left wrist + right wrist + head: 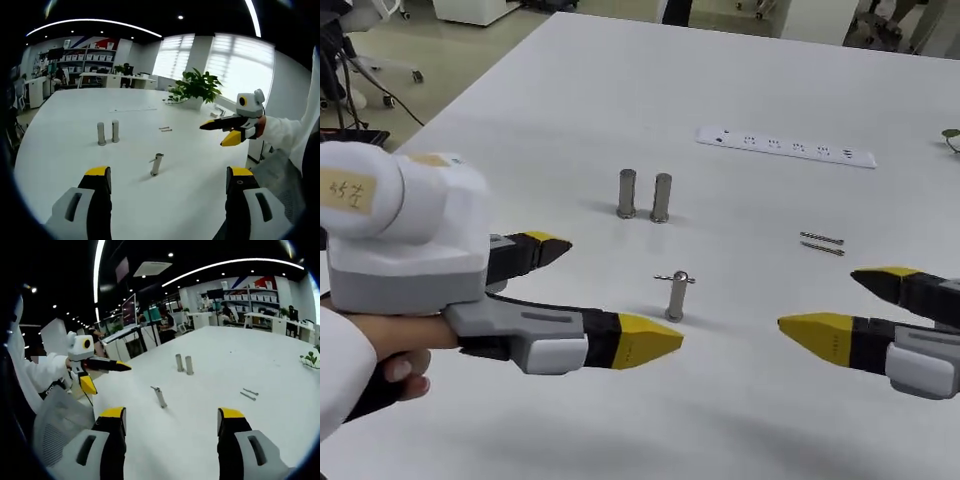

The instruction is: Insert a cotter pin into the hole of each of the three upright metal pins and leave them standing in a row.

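one of three looks done: the nearest metal pin (676, 297) stands upright on the white table (550, 110) with a cotter pin (675, 279) pushed crosswise through the hole near its top. the other two metal pins (626, 193) (661, 197) stand just beside each other farther back, and nothing is seen through their tops, so by this showing two insertions are left. the two spare cotter pins (822, 243) lie flat side by side on the table, to the right of the upright pair and well apart from it. the fitted pin stands forward of the pair and not in line with it, so it probably has to be set next to them before the row counts as finished. the left gripper (625, 292) hovers above the table to the left of the fitted pin, jaws spread wide and empty; the right gripper (817, 298) hovers to the right of it, just as wide and also empty, nearer to the spare cotter pins than the left one is. a white power strip (786, 146) lies beyond the pins toward the far edge, and a potted plant (196, 87) sits at the table's far side in the left gripper view; neither is close to the work. nothing lies between the right gripper and the spare cotter pins, so the way to them looks open
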The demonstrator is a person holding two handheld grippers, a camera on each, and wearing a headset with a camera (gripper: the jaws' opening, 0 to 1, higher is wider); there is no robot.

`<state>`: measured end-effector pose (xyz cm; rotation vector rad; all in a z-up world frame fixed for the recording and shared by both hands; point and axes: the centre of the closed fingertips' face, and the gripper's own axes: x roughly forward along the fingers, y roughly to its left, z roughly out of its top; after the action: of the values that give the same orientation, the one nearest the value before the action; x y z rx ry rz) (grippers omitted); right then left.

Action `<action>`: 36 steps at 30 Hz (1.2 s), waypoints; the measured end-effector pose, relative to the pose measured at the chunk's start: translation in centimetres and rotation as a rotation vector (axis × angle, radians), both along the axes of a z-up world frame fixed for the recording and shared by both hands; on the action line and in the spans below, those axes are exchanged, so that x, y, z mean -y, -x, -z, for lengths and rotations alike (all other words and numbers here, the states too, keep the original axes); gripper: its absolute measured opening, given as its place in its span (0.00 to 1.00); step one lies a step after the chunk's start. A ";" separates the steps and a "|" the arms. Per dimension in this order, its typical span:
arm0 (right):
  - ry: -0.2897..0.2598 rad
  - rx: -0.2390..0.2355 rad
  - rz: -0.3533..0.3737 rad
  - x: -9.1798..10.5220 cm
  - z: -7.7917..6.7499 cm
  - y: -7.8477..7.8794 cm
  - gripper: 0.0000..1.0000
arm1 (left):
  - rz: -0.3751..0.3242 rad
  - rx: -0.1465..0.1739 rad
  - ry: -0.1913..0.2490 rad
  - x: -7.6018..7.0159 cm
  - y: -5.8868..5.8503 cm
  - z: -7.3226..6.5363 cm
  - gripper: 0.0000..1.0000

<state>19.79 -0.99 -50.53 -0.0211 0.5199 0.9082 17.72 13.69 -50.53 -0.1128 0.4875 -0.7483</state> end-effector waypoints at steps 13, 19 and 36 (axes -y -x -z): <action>-0.012 -0.055 0.039 0.5 0.6 1.0 0.96 | -0.005 -0.003 0.005 -0.4 0.0 0.4 0.94; 0.027 -0.069 0.021 0.4 1.3 1.6 0.98 | -0.053 0.052 0.010 -1.8 -1.9 -0.6 0.95; 0.088 -0.028 0.055 1.3 1.3 1.6 0.98 | -0.156 0.120 -0.051 -5.4 -9.1 -1.3 0.82</action>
<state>18.24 -2.29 -51.81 -0.0734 0.5834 0.8330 26.83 19.13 -49.19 -0.0567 0.3781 -0.5854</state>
